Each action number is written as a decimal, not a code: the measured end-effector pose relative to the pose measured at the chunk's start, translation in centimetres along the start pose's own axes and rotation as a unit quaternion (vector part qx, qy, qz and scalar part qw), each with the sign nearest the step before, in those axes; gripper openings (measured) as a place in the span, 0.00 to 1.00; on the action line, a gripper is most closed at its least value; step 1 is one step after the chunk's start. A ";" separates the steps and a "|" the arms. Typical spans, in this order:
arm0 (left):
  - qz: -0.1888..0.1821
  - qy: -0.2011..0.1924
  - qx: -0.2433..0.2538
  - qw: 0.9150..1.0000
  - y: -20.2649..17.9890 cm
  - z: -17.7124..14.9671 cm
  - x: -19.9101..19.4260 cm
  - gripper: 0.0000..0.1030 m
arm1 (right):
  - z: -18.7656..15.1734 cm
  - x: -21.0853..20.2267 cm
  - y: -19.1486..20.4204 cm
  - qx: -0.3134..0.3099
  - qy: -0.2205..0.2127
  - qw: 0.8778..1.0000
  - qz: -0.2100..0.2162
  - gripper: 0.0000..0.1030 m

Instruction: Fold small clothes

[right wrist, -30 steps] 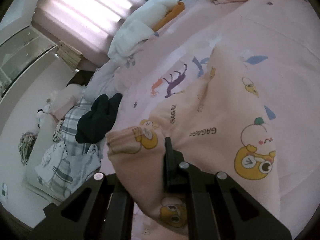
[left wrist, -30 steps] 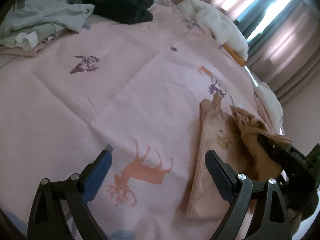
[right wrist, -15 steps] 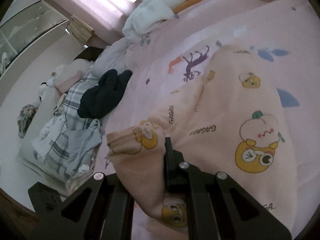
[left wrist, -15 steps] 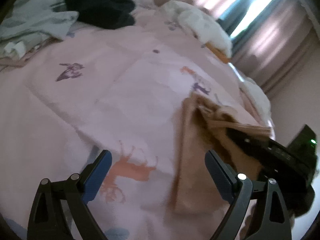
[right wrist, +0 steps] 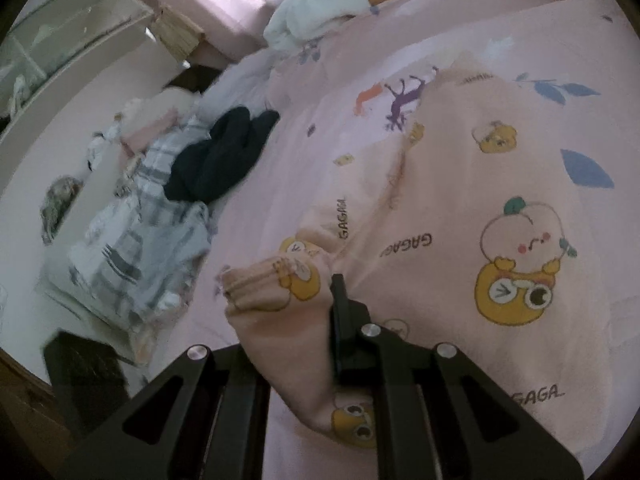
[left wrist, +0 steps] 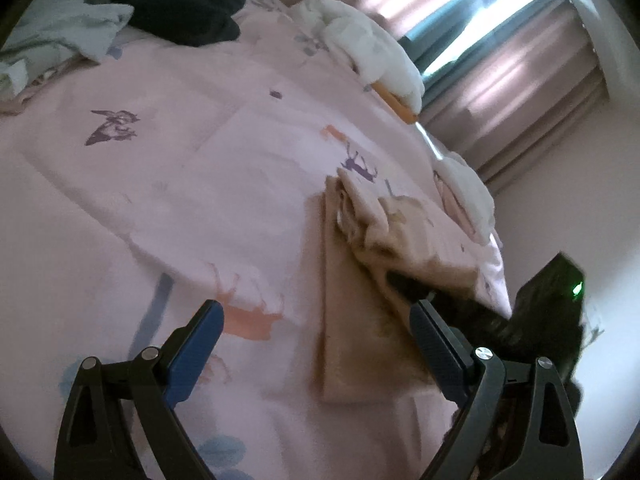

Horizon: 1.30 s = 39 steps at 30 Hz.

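A small peach garment printed with cartoon animals and "GAGA" (right wrist: 460, 216) lies on the pink bedspread (left wrist: 200, 184). My right gripper (right wrist: 304, 312) is shut on its gathered cuff end (right wrist: 272, 284) and lifts that edge off the bed. In the left wrist view the garment (left wrist: 360, 288) shows its tan underside, partly folded over, with the right gripper (left wrist: 460, 308) gripping it from the right. My left gripper (left wrist: 316, 344) is open and empty, above the bedspread just left of the garment.
A black garment (left wrist: 180, 8) and plaid clothes (right wrist: 140, 232) lie at the bed's far side. A white duvet (left wrist: 372, 48) sits by the curtained window (left wrist: 500, 40). A dark box (right wrist: 84, 368) stands beside the bed.
My right gripper has carried the garment's cuffed edge further over the rest of it. My left gripper has shifted slightly and stays open.
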State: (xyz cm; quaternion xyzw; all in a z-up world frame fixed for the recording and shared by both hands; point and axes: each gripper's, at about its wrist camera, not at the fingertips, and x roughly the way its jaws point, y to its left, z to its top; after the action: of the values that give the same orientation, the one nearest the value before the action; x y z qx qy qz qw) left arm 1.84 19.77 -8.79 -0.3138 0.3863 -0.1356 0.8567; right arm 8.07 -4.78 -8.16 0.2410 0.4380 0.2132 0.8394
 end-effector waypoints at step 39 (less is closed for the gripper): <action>-0.046 0.022 -0.033 0.998 -3.7 2.4 10.4 0.58 | 12.0 3.8 -6.0 -0.030 0.037 0.998 -0.049 0.12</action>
State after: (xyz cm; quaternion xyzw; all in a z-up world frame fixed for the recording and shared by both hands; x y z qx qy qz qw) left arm 10.57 13.04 -11.23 -0.3559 0.3943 -0.1687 0.8303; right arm 21.07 -9.99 -8.13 0.1859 0.4737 0.1939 0.8387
